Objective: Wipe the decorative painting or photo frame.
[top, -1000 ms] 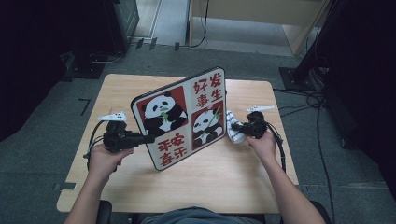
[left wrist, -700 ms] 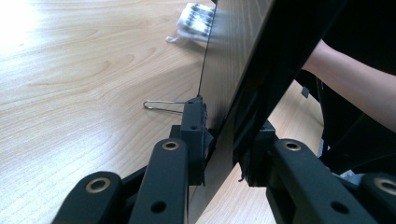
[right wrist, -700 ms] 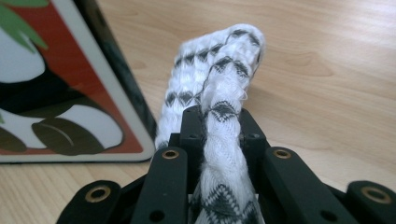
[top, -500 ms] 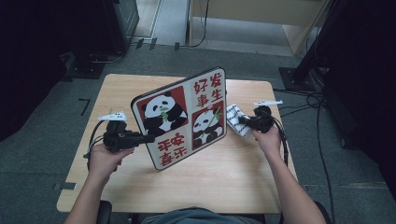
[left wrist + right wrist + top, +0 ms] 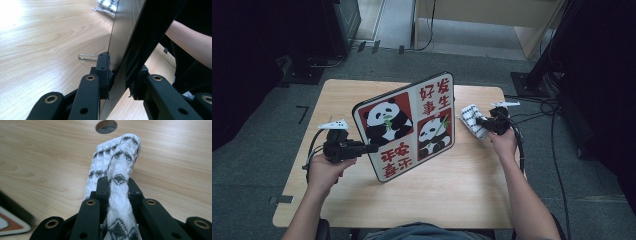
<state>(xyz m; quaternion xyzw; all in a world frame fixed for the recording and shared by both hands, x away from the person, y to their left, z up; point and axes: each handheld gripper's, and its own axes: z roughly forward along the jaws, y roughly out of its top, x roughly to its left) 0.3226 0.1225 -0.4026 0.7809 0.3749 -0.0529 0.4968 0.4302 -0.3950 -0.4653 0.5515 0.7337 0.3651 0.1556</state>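
Note:
A flat board (image 5: 409, 125) printed with two pandas and red Chinese characters stands tilted on its lower edge above the wooden table (image 5: 362, 90). My left gripper (image 5: 371, 148) is shut on the board's left edge; in the left gripper view its jaws clamp the dark board edge (image 5: 120, 50). A white cloth with a grey check pattern (image 5: 473, 119) hangs folded to the right of the board, just above the table. My right gripper (image 5: 482, 121) is shut on it, and the cloth (image 5: 117, 162) bulges out past the jaws in the right gripper view.
A metal clip wire (image 5: 86, 57) sticks out beside the left jaw. A round cable hole (image 5: 106, 126) sits in the tabletop beyond the cloth. Cables (image 5: 557, 115) trail off the table's right side onto the grey floor. A person's forearm (image 5: 190, 45) lies behind the board.
The right gripper has drifted right and slightly away from the board with the cloth in it. The board and the left gripper have stayed in place.

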